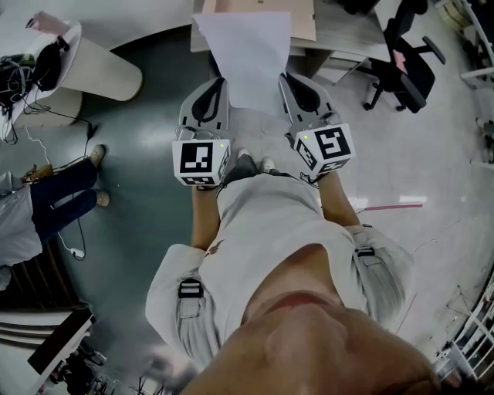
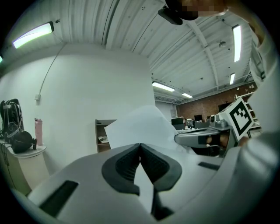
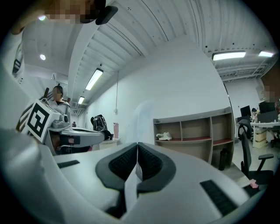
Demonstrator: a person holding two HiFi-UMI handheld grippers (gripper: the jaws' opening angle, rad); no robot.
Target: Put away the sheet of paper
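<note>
checker: surface, room?
tagger: no table under it. grey-green floor [image 1: 147, 116], paler at right. desk [image 1: 340, 31] at top with a brown board [image 1: 301, 19] on it, black office chair [image 1: 405, 58] at top right, round white stand [image 1: 93, 65] at top left, a person in dark trousers [image 1: 54, 200] at left. gripper views show a white wall, strip lights [image 2: 33, 35] and an open shelf unit [image 3: 197, 131].
checker: paper?
tagger: sheet of paper [image 1: 245, 58] is up in the air, in front of the wearer, between both grippers. long axis runs straight away from the wearer, far end toward the desk.
checker: grippers?
tagger: left gripper [image 1: 222, 83] has its jaws clamped on the sheet's left edge, right gripper [image 1: 284, 79] is clamped on the right edge. both pinch near the end closest to the wearer.
checker: anything hard to see?
tagger: sheet's far end overlaps the desk edge and board, can't tell if it touches. in the right gripper view it's edge-on, just a thin strip. wearer's body blocks the floor below.
</note>
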